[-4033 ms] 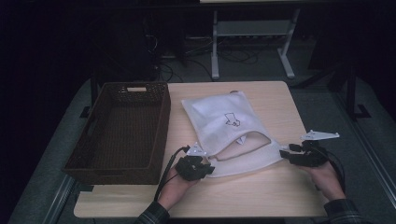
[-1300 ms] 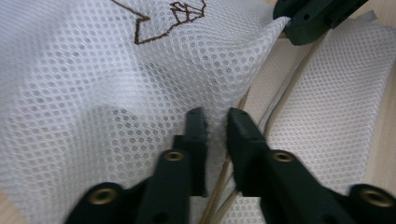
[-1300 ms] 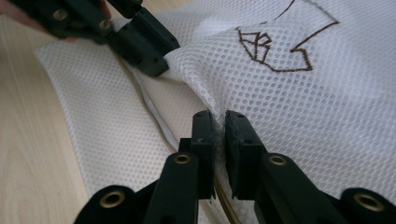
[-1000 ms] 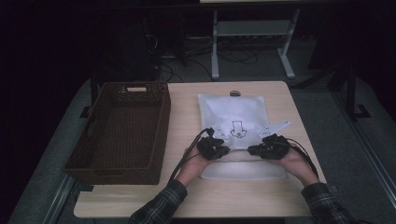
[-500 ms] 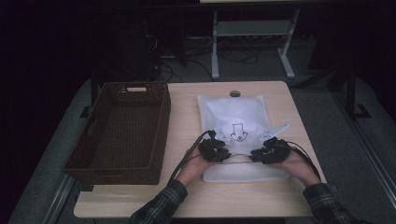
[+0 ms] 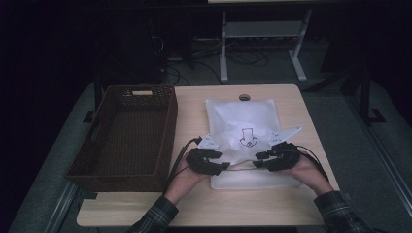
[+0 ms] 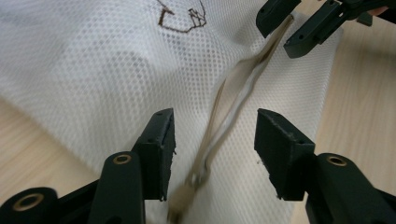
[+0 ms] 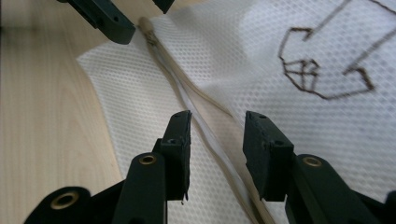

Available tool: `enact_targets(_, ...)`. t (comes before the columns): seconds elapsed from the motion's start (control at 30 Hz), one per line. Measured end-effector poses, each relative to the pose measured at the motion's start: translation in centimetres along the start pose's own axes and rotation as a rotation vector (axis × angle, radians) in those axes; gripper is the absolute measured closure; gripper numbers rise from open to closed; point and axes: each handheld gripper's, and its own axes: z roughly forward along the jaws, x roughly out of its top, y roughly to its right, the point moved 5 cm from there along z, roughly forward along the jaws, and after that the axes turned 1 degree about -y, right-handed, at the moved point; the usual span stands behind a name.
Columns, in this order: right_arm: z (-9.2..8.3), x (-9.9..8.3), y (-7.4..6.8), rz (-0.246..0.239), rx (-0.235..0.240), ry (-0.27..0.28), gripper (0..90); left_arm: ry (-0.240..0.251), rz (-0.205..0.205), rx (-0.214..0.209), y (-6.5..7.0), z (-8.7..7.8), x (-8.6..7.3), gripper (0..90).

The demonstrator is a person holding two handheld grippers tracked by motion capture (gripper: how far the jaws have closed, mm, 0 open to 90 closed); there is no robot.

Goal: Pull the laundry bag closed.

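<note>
Bag: white mesh bag [image 6: 241, 128] flat on the table [image 6: 194, 204], basket [image 6: 127, 136] to its left.
Strap: beige strap [image 7: 233, 100] runs gripper to gripper, crosswise.
Left gripper [image 6: 214, 167]: just been opening, strap between but unpinched.
Right gripper [image 6: 262, 159]: likewise parting (strap loose between).

- A white mesh bag [image 6: 241, 121] lies flat on the wooden counter [image 6: 194, 204], a dark printed mark at its middle.
- The left hand-held gripper [image 6: 224, 165] and the right hand-held gripper [image 6: 259, 159] sit at the bag's near part, facing each other — their jaws have just been opening.
- A dark woven basket [image 6: 125, 136] stands just beside the bag, on its left.
- Plaid sleeves [image 6: 154, 219] come in from the bottom edge — one forearm per side.
</note>
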Motion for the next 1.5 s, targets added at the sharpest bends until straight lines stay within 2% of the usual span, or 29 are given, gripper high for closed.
enact_targets(0.07,0.3,0.3,-0.4,-0.010,0.010,0.002,60.8,-0.002,-0.003,0.005,0.1,-0.4,-0.4,44.6)
enact_targets(0.1,0.5,0.5,-0.7,-0.017,0.017,0.002,60.8,-0.003,-0.006,0.016,0.3,-1.0,-1.1,43.6)
enact_targets(0.17,0.6,0.6,-0.8,-0.020,0.021,0.003,60.8,-0.003,-0.006,0.016,0.3,-1.0,-1.1,42.4)
enact_targets(0.2,1.0,1.0,-1.2,-0.024,0.033,0.005,60.8,-0.003,-0.022,0.036,0.6,-1.8,-2.3,39.8)
enact_targets(0.33,1.6,1.9,-1.7,-0.048,0.047,-0.002,60.8,0.003,-0.045,0.047,0.8,-2.3,-3.4,36.1)
enact_targets(0.37,1.7,2.1,-1.9,-0.047,0.052,-0.001,60.8,-0.006,-0.044,0.056,1.0,-2.5,-4.3,35.2)
enact_targets(0.53,2.5,3.2,-2.5,-0.067,0.074,0.006,60.7,-0.022,-0.050,0.065,1.3,-2.9,-5.7,31.3)
enact_targets(0.6,2.8,3.6,-2.7,-0.063,0.096,0.021,60.8,-0.021,-0.051,0.067,1.4,-3.0,-5.9,30.6)
enact_targets(0.7,3.5,4.2,-3.0,-0.064,0.114,0.030,61.3,-0.011,-0.076,0.060,1.6,-3.4,-6.5,29.3)
enact_targets(0.77,4.0,4.5,-3.2,-0.067,0.126,0.031,61.5,-0.020,-0.070,0.058,1.9,-3.7,-7.2,29.3)
enact_targets(0.93,5.1,5.2,-3.7,-0.074,0.143,0.035,62.0,-0.013,-0.067,0.061,1.8,-3.8,-7.2,29.3)
enact_targets(1.1,6.4,6.3,-4.6,-0.105,0.151,0.031,62.2,-0.016,-0.064,0.066,1.7,-3.8,-7.2,29.3)
enact_targets(1.23,7.9,7.3,-4.9,-0.114,0.166,0.031,63.4,-0.020,-0.065,0.067,1.6,-3.8,-7.4,29.4)
enact_targets(1.27,7.9,7.3,-4.9,-0.114,0.166,0.031,63.4,-0.020,-0.065,0.067,1.6,-3.8,-7.4,29.3)
enact_targets(1.37,9.3,7.4,-5.0,-0.116,0.180,0.017,64.7,-0.026,-0.059,0.066,1.7,-3.7,-7.4,29.3)
enact_targets(1.5,10.5,7.3,-5.0,-0.135,0.155,-0.010,68.8,-0.033,-0.055,0.063,1.7,-3.5,-7.4,29.4)
